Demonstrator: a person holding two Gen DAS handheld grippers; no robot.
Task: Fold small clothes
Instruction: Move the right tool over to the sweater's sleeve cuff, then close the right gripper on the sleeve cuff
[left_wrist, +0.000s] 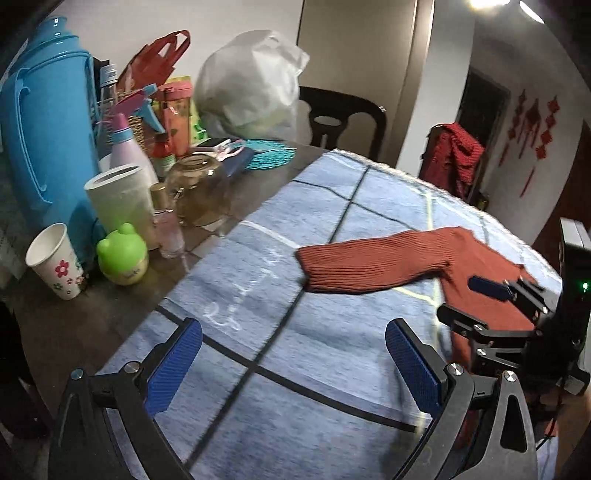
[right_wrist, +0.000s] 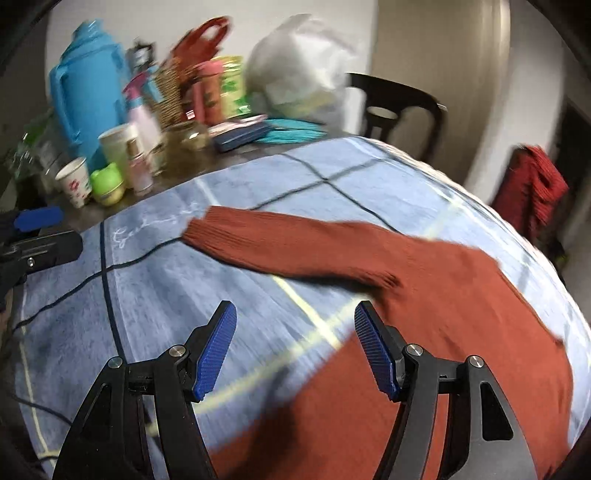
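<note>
Rust-red ribbed knit sweater is laid flat on a pale blue towelling cloth with dark grid lines, one sleeve stretched out leftward, its long axis across the table. The body is seen directly beneath and ahead of the right gripper, whose blue-padded jaws are spread wide and hold nothing. The left gripper, equally wide and empty, is held over bare cloth, with the sleeve cuff ahead and to its right. The cuff is judged nearer the left gripper. A blue plastic thermos jug, a flowered paper cup and a green frog-shaped container are crowded at the table's left edge, well apart from the sleeve.
</note>
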